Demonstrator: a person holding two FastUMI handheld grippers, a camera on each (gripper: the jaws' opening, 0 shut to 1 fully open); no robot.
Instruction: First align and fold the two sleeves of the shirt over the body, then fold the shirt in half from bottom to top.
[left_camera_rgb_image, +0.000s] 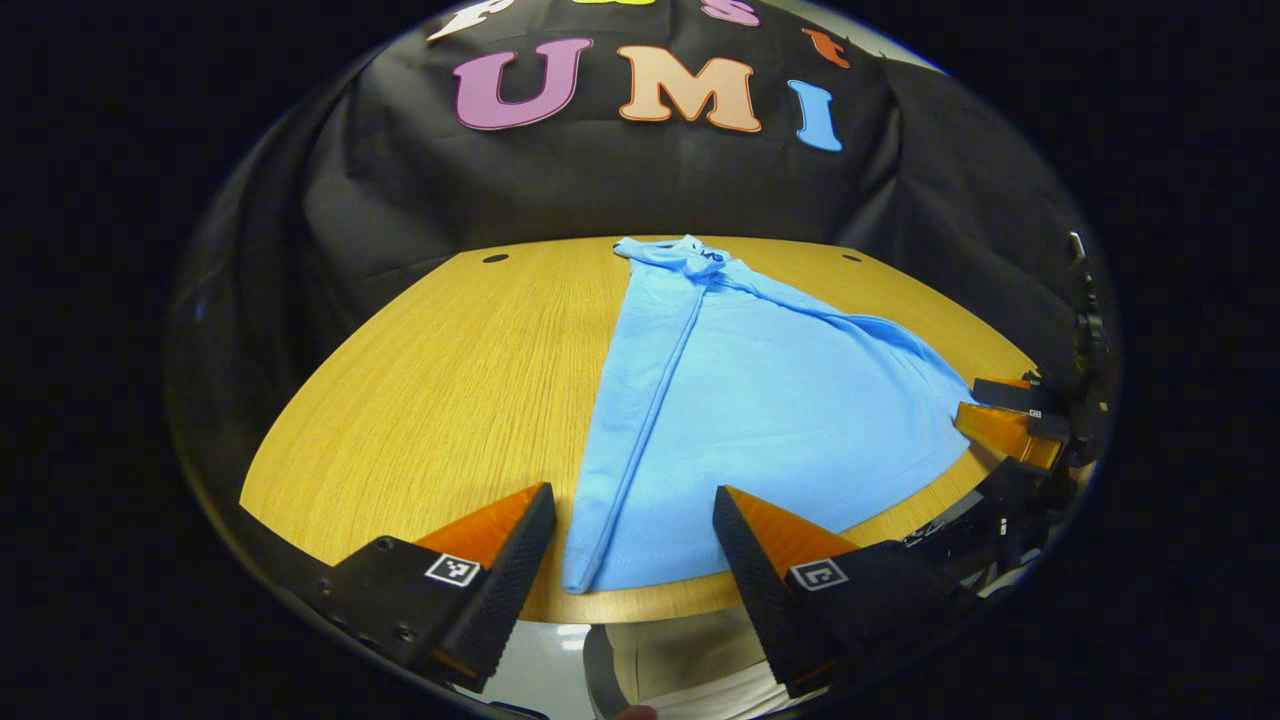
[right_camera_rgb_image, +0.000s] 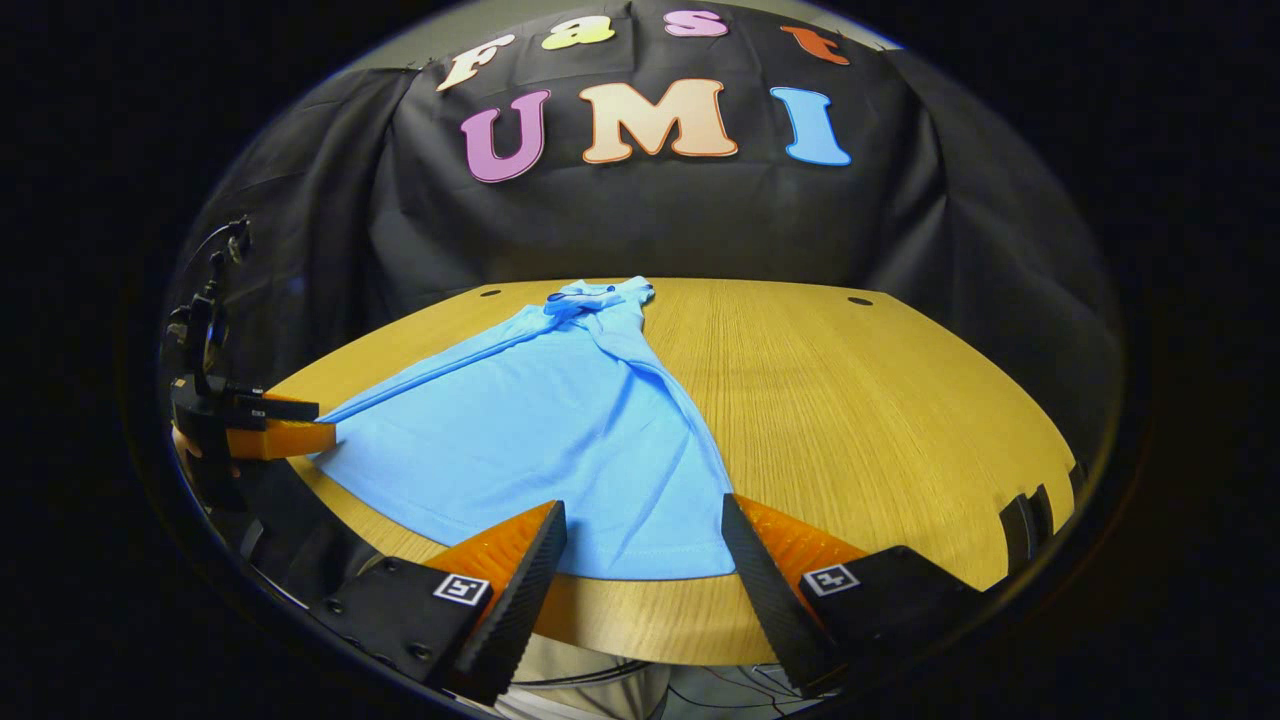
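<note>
The light blue polo shirt (left_camera_rgb_image: 760, 400) lies flat on the wooden surface (left_camera_rgb_image: 450, 400) (collar at the far side). The left gripper (left_camera_rgb_image: 634, 560) and right gripper (right_camera_rgb_image: 643, 570) hover at its near hem, fingers apart.

Recording booth: black cloth wall (right_camera_rgb_image: 650, 220), round wooden table (right_camera_rgb_image: 850, 400).

Both views from table's (left_camera_rgb_image: 440, 380) near edge
</note>
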